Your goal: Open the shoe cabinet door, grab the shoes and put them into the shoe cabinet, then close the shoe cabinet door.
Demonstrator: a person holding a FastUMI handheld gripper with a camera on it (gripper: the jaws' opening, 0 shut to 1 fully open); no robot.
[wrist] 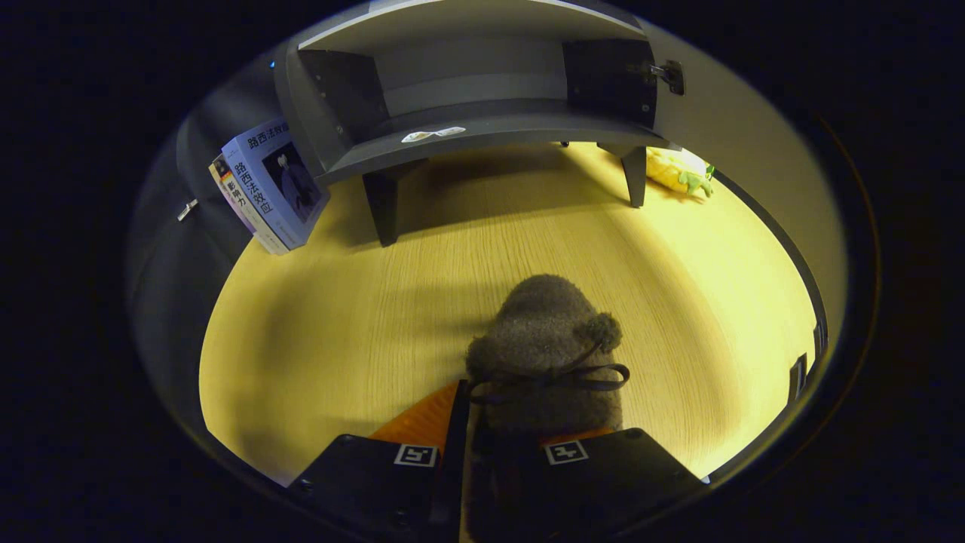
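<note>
Tongs point(494, 445) closed in on the fuzzy brown shoe point(544, 339), both fingers pressing its heel end, one each side. Shoe's toe points away from the tongs toward the shoe cabinet point(467, 128); dark lace bow point(554, 375) across its top w/ a pom-pom point(603, 330) on the right side. Can't tell if the shoe is lifted off the wood counter point(339, 317) or resting on it.

Cabinet is grey, on short legs, at the far end of the counter, well apart from the shoe. Door point(739, 128) swung open to the right, hinge point(667, 74) showing at its top corner; inside shelf bare except a small white sticker point(433, 134) on the front lip.

Left of cabinet: a few books point(271, 185) leaning against its side. Far right, by the cabinet's right leg and just beside the open door: yellow plush toy point(678, 172) w/ green bits.
</note>
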